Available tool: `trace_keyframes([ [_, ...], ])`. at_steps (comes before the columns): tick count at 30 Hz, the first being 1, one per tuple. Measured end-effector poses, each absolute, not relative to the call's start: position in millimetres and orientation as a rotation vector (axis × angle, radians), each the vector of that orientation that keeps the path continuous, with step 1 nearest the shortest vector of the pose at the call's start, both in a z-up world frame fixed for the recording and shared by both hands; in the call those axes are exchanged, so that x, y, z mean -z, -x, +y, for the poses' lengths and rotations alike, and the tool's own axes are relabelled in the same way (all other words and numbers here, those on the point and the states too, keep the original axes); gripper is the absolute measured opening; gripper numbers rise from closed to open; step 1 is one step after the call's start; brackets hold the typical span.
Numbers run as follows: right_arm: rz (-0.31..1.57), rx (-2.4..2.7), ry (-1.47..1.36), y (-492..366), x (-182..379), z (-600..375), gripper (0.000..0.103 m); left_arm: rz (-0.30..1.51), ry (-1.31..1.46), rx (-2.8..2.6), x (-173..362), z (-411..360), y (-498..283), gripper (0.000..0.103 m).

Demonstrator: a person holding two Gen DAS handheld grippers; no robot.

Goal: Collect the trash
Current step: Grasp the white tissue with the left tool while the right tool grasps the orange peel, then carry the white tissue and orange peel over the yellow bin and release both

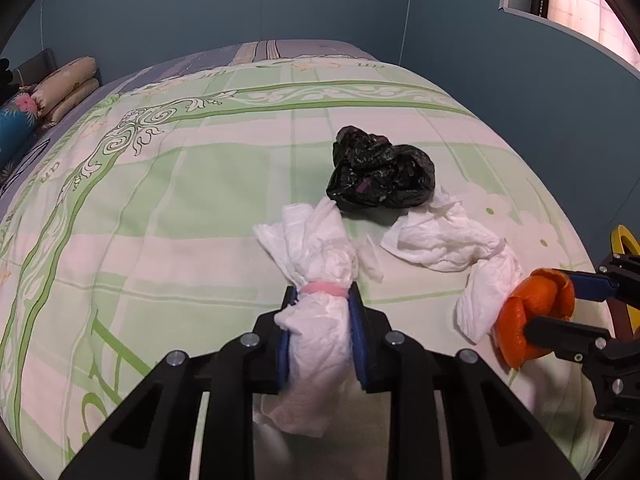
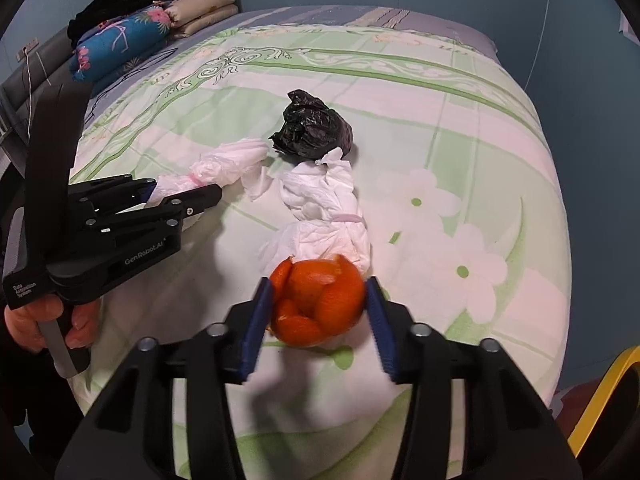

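My left gripper (image 1: 323, 300) is shut on a white tissue bundle (image 1: 316, 280) tied with a pink band, low over the green bedspread (image 1: 160, 200); it also shows in the right wrist view (image 2: 188, 194). My right gripper (image 2: 318, 284) is shut on an orange peel (image 2: 316, 304), also seen at the right of the left wrist view (image 1: 532, 312). A second white tissue bundle (image 2: 324, 208) lies just beyond the peel, also in the left wrist view (image 1: 452, 244). A crumpled black plastic bag (image 1: 380, 170) lies behind both tissues, also in the right wrist view (image 2: 312, 128).
Pillows (image 2: 160, 24) and a blue bolster (image 2: 116, 40) lie at the head of the bed. A yellow-rimmed object (image 2: 600, 400) stands beside the bed at the right. Blue walls surround the bed, and a window (image 1: 580, 4) is at the upper right.
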State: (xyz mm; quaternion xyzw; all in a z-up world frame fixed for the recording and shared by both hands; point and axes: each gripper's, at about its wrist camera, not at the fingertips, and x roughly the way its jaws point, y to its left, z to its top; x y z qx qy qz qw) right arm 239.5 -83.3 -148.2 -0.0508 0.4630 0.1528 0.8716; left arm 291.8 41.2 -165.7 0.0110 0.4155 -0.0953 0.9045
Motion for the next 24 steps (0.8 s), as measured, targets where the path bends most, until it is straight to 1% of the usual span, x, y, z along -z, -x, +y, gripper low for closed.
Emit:
trace_keyframes([
  [1,0.968,-0.314,0.102,-239,147,-85,0.03,0.856,-0.021,0.197,164,42,-291,0.023],
  [6,0.961,-0.313,0.076,-236,139,-94,0.027,0.833,-0.007,0.191,150,48,-282,0.022],
  [11,0.935,-0.297,0.044,-229,126,-106,0.026,0.808,0.013,0.183,135,55,-269,0.022],
  [24,0.811,-0.255,-0.044,-182,67,-150,0.026,0.69,0.092,0.223,87,68,-212,0.022],
])
